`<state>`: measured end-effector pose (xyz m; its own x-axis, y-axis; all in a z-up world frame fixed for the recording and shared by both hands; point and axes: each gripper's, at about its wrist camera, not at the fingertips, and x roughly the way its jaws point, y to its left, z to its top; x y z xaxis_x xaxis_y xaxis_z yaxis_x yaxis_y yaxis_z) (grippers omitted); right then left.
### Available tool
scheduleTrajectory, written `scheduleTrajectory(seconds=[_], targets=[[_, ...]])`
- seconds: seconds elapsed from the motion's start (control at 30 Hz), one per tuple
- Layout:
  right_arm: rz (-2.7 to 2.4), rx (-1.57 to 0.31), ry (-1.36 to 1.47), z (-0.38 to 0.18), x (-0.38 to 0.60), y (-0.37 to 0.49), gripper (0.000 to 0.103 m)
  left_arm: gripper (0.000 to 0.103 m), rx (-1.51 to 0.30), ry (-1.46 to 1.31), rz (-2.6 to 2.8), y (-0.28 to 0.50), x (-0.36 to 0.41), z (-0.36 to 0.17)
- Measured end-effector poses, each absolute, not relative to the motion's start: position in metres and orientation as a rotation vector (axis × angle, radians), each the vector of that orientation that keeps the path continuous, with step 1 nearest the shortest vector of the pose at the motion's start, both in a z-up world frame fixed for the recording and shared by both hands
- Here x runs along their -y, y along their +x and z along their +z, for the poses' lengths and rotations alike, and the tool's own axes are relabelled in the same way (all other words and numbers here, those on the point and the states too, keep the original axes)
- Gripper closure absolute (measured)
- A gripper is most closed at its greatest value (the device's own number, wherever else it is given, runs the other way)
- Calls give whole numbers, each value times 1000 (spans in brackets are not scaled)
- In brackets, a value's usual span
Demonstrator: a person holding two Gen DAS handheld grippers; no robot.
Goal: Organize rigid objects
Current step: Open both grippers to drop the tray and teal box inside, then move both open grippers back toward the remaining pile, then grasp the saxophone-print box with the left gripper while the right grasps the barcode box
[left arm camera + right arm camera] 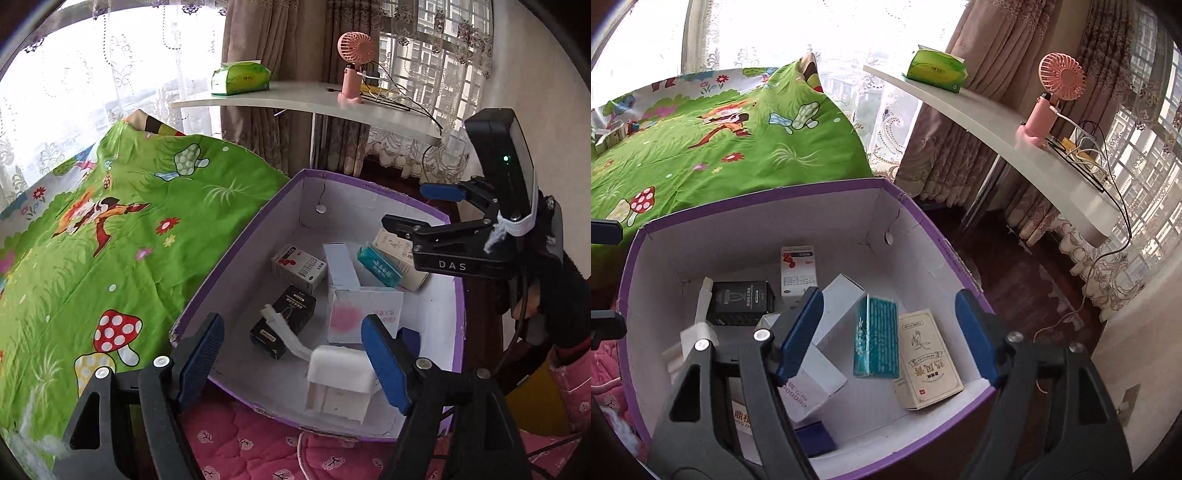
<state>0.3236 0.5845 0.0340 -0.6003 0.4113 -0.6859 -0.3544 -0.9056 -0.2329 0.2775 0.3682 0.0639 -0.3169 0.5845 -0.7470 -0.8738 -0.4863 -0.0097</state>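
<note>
A purple box with white inner walls (258, 266) (738, 229) holds several small cartons. In it lie a red-and-white carton (299, 267) (798, 271), a black box (284, 319) (742, 302), a white box with a pink print (362, 314), a teal box (378, 267) (877, 338) and a cream box (402, 258) (929, 363). My left gripper (291, 360) hangs open over the box's near side, above a white carton (340, 380) that its pads do not touch. My right gripper (886, 336) (417, 206) is open over the teal and cream boxes, which lie loose on the bottom.
A green cartoon-print sheet (110, 240) covers the bed left of the box, with a few small cartons (609, 138) at its far end. Behind stands a white shelf (314, 101) with a tissue pack (240, 77), a pink fan (354, 66) and cables. A pink quilt (258, 443) lies underneath.
</note>
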Motion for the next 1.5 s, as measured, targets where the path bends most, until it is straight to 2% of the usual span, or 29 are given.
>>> scheduleTrajectory(seconds=[0.07, 0.2, 0.43, 0.6, 0.7, 0.77, 0.83, 0.97, 1.13, 1.17, 1.2, 1.23, 1.33, 1.43, 1.5], targets=[[2517, 74, -1079, 41, -579, 320, 26, 25, -492, -866, 2038, 259, -344, 67], [2621, 167, -1117, 46, -537, 294, 24, 20, -396, -913, 2252, 217, -274, 72], [2971, 306, -1273, 42, -405, 227, 21, 18, -166, -1072, 2610, 146, -125, 53], [3145, 394, -1396, 29, -309, 164, 21, 18, -153, -1185, 2840, 98, -39, 32], [3187, 388, -1487, 17, -261, 119, 21, 18, -146, -1284, 2928, 64, 5, 19], [3179, 358, -1549, 9, -237, 90, 21, 18, -21, -1332, 2953, 40, 35, 18], [3182, 297, -1582, 2, -217, 69, 21, 18, 29, -1357, 2992, 14, 56, 20], [3178, 246, -1617, -9, -193, 55, 21, 18, -49, -1371, 2998, -43, 76, 21], [3192, 429, -1634, -10, -176, 54, 20, 18, -155, -1412, 2888, -98, 85, 8], [3195, 450, -1645, -10, -174, 51, 20, 23, -141, -1393, 2856, -97, 83, 8], [3201, 464, -1647, -10, -173, 47, 20, 56, -108, -1369, 2783, -93, 79, 10], [3207, 474, -1649, -11, -172, 42, 19, 60, -65, -1338, 2738, -84, 75, 11], [3231, 551, -1635, -11, -159, 19, 19, 62, -30, -1319, 2764, -51, 65, 12], [3262, 575, -1630, -12, -139, -18, 19, 62, 143, -1319, 2807, -31, 76, 13], [3286, 577, -1618, -13, -121, -48, 19, 61, 194, -1327, 2827, -33, 83, 11]])
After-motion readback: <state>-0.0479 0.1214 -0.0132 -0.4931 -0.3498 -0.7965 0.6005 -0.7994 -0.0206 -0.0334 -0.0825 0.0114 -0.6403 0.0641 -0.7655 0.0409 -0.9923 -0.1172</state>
